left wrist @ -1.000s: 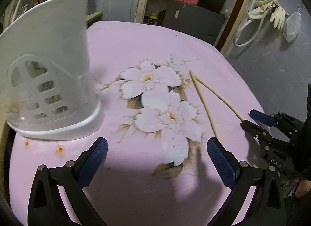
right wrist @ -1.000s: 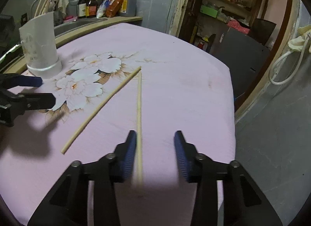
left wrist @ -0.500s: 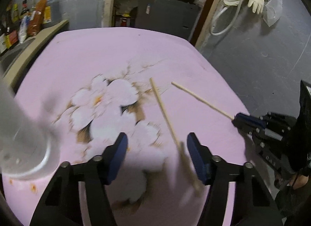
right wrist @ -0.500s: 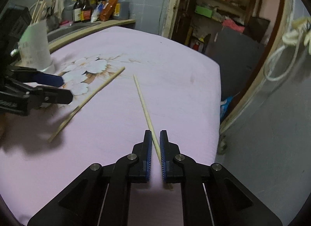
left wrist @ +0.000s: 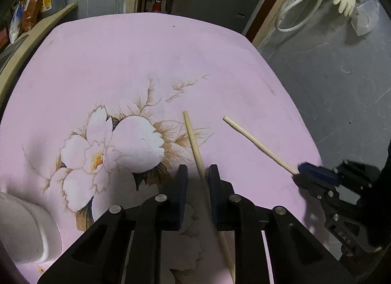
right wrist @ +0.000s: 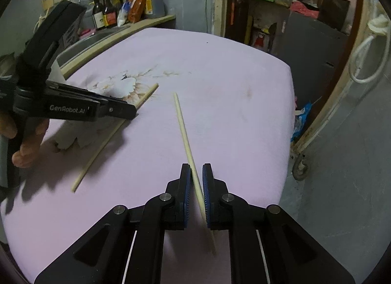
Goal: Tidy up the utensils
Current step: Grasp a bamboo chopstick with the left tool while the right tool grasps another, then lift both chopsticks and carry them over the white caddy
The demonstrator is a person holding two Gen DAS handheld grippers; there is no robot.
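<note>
— Left wrist view first: what is the left gripper (left wrist: 198, 186) doing?

— Its jaws are closing, narrow now, around one chopstick (left wrist: 195, 144) lying on the pink flowered cloth (left wrist: 146, 64) toward the table's near edge; the right pad touches the stick, the left pad stands just off it.

— And the right gripper (right wrist: 196, 186)?

— Its jaws are opening slightly, with the second chopstick (right wrist: 183, 127) between them, near the table's right edge. I cannot tell whether both pads press it.

— The holder?

— White utensil holder (left wrist: 22, 230) at the near left corner.

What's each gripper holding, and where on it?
Right gripper: one chopstick, near its near end, jaws opening slightly. Left gripper: jaws closing around the other chopstick partway along, not yet clamped.
</note>
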